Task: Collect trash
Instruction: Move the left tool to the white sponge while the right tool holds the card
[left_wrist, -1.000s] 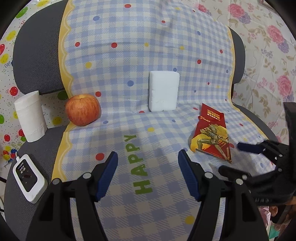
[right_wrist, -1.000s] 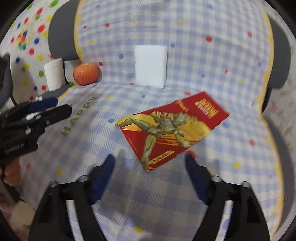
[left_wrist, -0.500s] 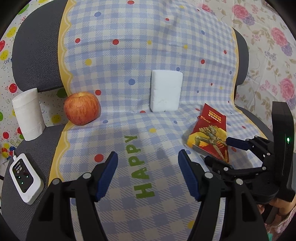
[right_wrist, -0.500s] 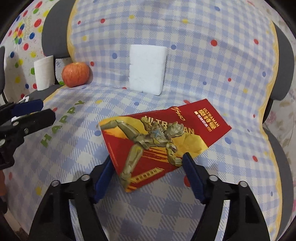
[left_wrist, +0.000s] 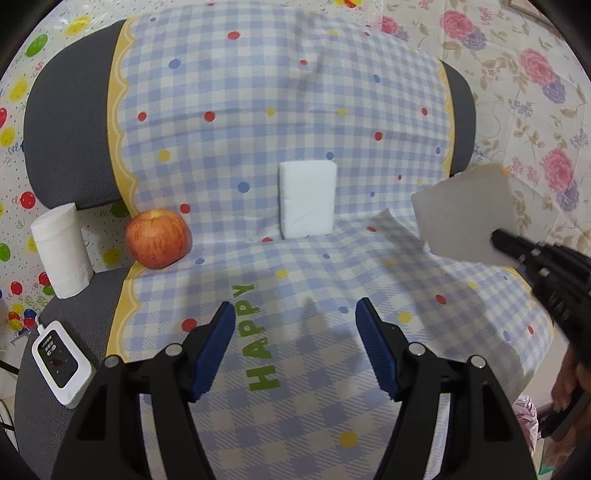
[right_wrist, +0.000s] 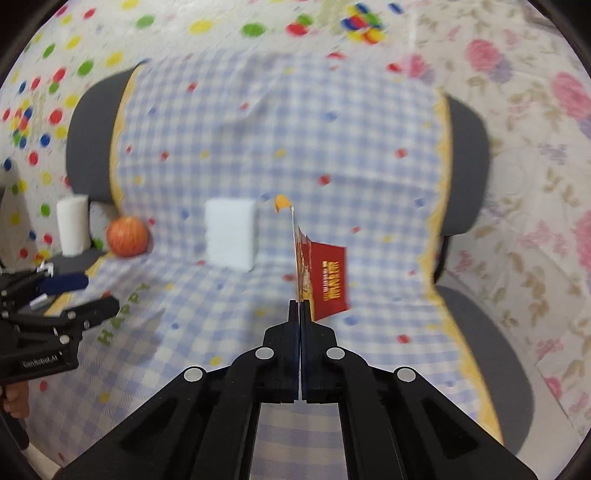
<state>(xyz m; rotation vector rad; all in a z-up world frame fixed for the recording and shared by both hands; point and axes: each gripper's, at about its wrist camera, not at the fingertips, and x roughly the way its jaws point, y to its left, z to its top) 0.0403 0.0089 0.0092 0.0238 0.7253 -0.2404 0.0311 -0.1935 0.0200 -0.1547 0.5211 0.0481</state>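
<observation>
Right tool clamped on red wrapper — edge-on, lifted off checked cloth

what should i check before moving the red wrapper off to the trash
1. Right tongs shut on flat red Ultraman wrapper: ok.
2. Wrapper lifted off the blue checked cloth: ok.
3. Left tongs open, nothing between them: ok.
4. Red apple, white foam block, white paper roll clear of the wrapper: ok.
5. Trash container in view: not ok, none seen.
6. Grip firmness: cannot tell; only an edge is pinched.
</observation>
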